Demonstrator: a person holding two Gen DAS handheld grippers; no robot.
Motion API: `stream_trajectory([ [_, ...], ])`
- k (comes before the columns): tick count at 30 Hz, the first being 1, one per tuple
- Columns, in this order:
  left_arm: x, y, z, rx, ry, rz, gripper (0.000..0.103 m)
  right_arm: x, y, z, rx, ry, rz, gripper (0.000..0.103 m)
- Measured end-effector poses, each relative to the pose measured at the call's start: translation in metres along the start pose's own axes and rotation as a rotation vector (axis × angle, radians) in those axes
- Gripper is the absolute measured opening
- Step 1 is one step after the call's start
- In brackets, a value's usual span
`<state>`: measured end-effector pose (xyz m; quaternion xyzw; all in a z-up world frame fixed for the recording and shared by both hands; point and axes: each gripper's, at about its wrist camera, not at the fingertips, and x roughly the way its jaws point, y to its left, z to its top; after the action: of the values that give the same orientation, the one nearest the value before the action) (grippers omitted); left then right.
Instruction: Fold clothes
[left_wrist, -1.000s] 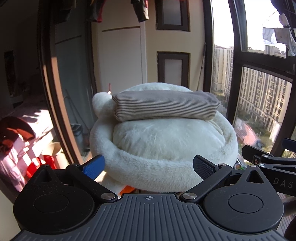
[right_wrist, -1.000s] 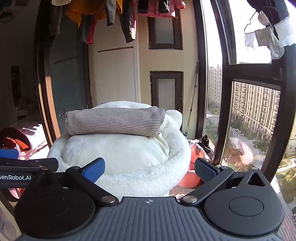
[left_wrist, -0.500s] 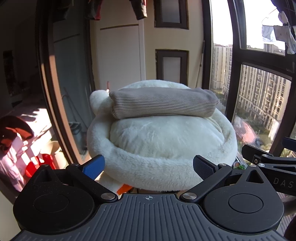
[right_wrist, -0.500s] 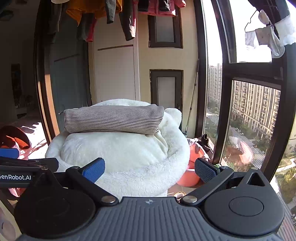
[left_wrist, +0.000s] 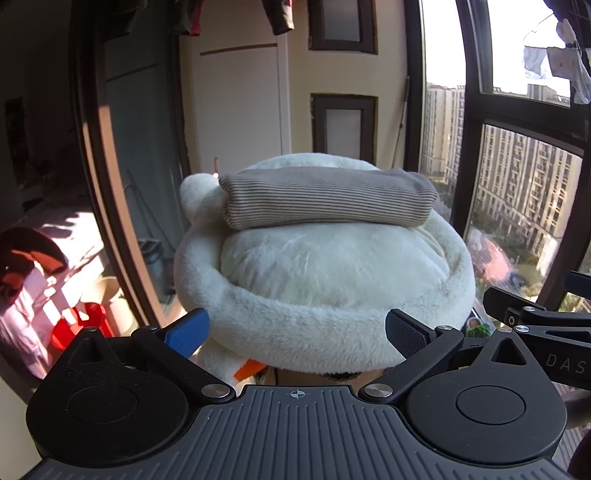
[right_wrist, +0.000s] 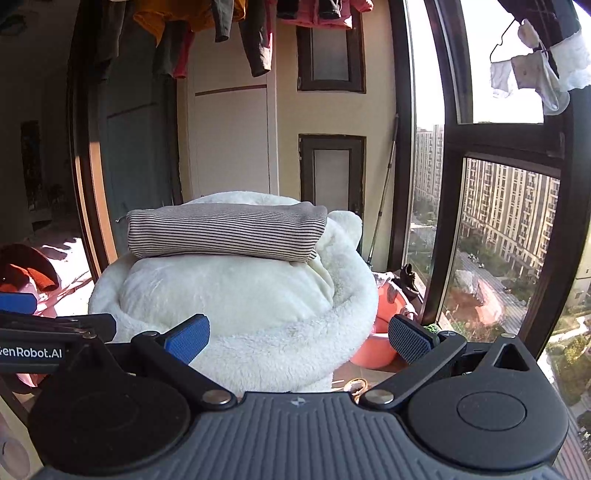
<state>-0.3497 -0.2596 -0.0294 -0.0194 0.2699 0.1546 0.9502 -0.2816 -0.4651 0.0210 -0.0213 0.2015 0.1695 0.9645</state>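
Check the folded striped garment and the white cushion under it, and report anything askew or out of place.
Nothing stands out. The striped garment lies folded in a neat, level bundle on the white plush cushion. Both the left gripper and the right gripper are open and empty.

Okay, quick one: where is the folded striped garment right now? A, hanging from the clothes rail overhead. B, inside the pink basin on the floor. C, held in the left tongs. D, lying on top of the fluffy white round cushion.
D: the folded striped garment lies across the top of the fluffy white round cushion, while both the left tongs and the right tongs are open and empty.
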Motion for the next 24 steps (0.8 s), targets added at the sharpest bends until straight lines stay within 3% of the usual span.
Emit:
stream_trajectory([
  [24, -0.0025, 0.0, -0.0011, -0.004, 0.002, 0.004, 0.103, -0.0021, -0.0014, 0.0008, -0.013, -0.004, 0.005, 0.103],
])
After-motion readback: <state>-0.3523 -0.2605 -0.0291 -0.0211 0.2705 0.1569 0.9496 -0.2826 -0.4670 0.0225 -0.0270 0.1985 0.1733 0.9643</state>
